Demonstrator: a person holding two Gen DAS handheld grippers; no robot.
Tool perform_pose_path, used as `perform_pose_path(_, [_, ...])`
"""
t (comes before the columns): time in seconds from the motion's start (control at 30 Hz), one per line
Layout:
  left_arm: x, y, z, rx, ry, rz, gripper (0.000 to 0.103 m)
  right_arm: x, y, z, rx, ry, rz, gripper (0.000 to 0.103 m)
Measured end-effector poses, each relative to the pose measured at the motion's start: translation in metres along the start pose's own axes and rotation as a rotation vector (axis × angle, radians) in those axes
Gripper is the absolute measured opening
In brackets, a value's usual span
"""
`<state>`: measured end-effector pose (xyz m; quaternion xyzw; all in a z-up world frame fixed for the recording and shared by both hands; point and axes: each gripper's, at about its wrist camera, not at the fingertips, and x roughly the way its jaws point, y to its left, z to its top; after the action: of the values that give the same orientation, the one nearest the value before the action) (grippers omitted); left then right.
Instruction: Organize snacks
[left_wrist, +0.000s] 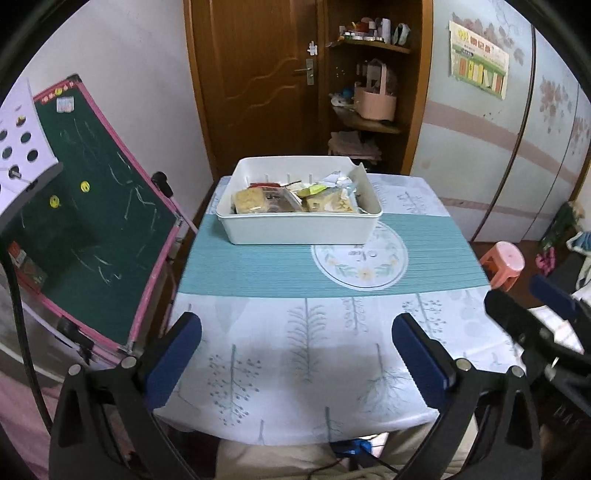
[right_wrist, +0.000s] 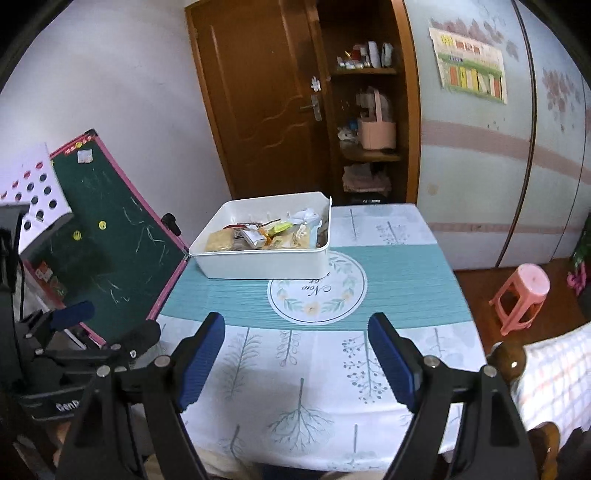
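A white plastic bin stands on the far half of the table, filled with several snack packets in yellow, brown and silver wrappers. My left gripper is open over the table's near edge, nothing between its blue pads. My right gripper also stands open and empty above the near part of the cloth, well short of the bin. Each gripper shows at the side of the other's view: the right one, the left one.
The table wears a cloth with tree prints and a teal band. A green chalkboard in a pink frame leans close at the left. A pink stool stands on the floor at the right. A wooden door and shelves are behind.
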<state>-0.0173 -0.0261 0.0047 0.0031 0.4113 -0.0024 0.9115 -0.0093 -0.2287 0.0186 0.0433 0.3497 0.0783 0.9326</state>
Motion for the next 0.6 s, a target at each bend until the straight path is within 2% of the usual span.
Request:
perform_pose_path(0.13, [-0.006, 0.001, -0.001, -0.014, -0.016, 0.034, 0.103, -0.006, 0.004, -0.006, -0.015, -0.003, -0.007, 0.083])
perform_pose_path(0.27, [-0.010, -0.002, 0.001, -0.004, -0.045, 0.019, 0.103, -0.011, 0.006, -0.010, -0.028, -0.012, -0.036, 0.083])
perform_pose_path(0.33, [-0.013, -0.007, 0.001, 0.012, -0.060, 0.036, 0.103, -0.012, 0.005, -0.010, -0.024, -0.016, -0.041, 0.083])
perform_pose_path(0.6, [-0.010, -0.015, 0.005, 0.004, -0.063, 0.004, 0.103, -0.015, -0.005, -0.009, -0.002, -0.028, -0.073, 0.083])
